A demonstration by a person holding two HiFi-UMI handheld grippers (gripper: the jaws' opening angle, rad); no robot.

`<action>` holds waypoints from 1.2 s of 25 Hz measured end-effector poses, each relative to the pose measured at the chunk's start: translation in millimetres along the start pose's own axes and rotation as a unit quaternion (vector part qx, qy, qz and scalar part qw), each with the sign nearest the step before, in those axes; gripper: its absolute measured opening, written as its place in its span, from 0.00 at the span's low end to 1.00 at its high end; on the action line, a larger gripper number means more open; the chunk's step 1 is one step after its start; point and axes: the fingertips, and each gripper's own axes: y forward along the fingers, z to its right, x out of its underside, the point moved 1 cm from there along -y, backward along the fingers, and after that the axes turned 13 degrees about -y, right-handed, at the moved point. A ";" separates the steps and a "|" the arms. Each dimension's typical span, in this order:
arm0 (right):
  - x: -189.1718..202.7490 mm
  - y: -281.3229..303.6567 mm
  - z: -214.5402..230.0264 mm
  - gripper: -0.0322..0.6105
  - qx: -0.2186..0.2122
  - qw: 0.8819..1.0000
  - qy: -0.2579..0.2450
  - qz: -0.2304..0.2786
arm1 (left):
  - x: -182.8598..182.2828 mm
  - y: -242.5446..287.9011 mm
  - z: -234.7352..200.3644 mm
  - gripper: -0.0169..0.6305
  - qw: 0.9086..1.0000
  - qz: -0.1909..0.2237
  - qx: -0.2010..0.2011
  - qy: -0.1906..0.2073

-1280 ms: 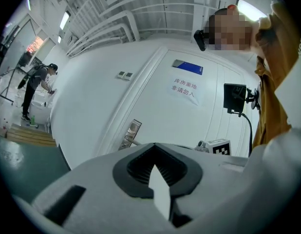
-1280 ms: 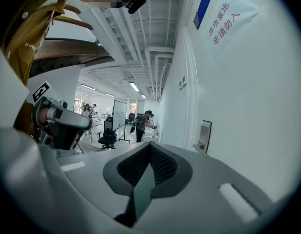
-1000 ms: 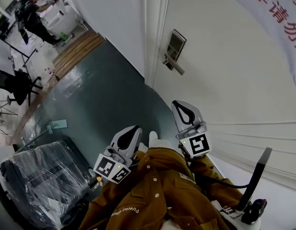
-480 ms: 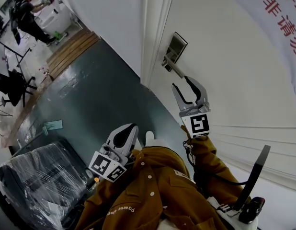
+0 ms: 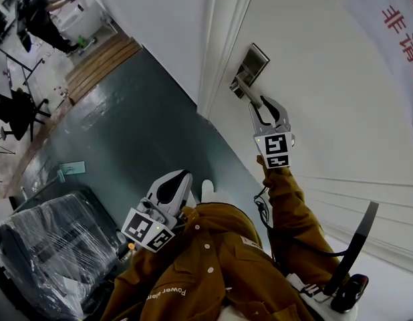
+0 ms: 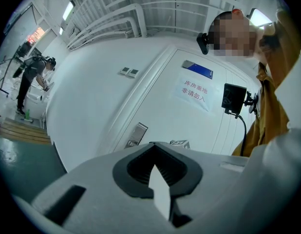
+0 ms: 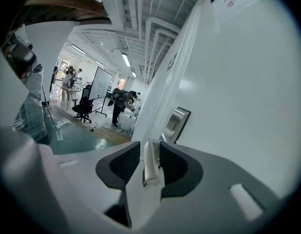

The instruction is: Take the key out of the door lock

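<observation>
On the white door [image 5: 327,112] a metal lock plate [image 5: 255,60] carries a lever handle [image 5: 241,87]. I cannot make out a key in any view. My right gripper [image 5: 258,103] is raised to the lever's free end. In the right gripper view the handle [image 7: 150,162] lies between the two pads of that gripper [image 7: 150,147], whose jaws are closing, with a thin gap still showing on the left. The lock plate [image 7: 177,122] stands just beyond. My left gripper [image 5: 174,182] hangs low by my torso, shut and empty; its own view [image 6: 154,147] shows the lock plate [image 6: 137,134] far off.
The door frame [image 5: 223,39] and a white wall run left of the lock. A plastic-wrapped chair [image 5: 53,246] stands on the grey floor at lower left. A red-lettered sign [image 5: 400,25] hangs on the door. A person [image 5: 39,12] works far off by a wooden platform [image 5: 103,62].
My right gripper has risen from beside my torso to the door handle and gone from shut to open, with the lever now between its jaws. The left gripper has stayed low and shut.
</observation>
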 end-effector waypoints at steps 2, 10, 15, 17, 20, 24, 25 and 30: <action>15.5 8.1 -3.4 0.28 -0.009 1.000 -0.004 -0.027 | -0.8 -1.0 -0.7 0.02 1.000 0.000 -0.002 -0.001; 49.4 22.6 -5.8 0.26 -0.018 0.996 -0.015 -0.087 | 0.7 3.0 -5.6 0.02 1.000 -0.002 0.000 -0.013; 55.0 23.7 -8.4 0.25 -0.022 0.996 -0.021 -0.084 | 3.1 19.6 -14.7 0.02 1.000 0.002 0.012 -0.027; 55.4 25.1 -7.8 0.25 -0.023 0.996 -0.020 -0.083 | 3.5 32.8 -20.9 0.02 0.999 0.001 0.023 -0.043; 54.0 26.2 -6.3 0.25 -0.024 0.996 -0.016 -0.084 | 2.3 55.9 -30.5 0.02 0.997 -0.006 0.038 -0.062; 52.9 24.7 -7.5 0.25 -0.023 0.996 -0.013 -0.088 | -5.7 84.2 -47.9 0.02 0.992 0.010 0.049 -0.116; 53.2 25.1 -7.7 0.25 -0.024 0.996 -0.012 -0.089 | -6.4 93.4 -53.3 0.02 0.989 0.012 0.054 -0.134; 50.8 24.6 -10.1 0.25 -0.029 0.995 -0.011 -0.091 | 3.1 146.3 -85.8 0.20 0.971 0.009 0.074 -0.226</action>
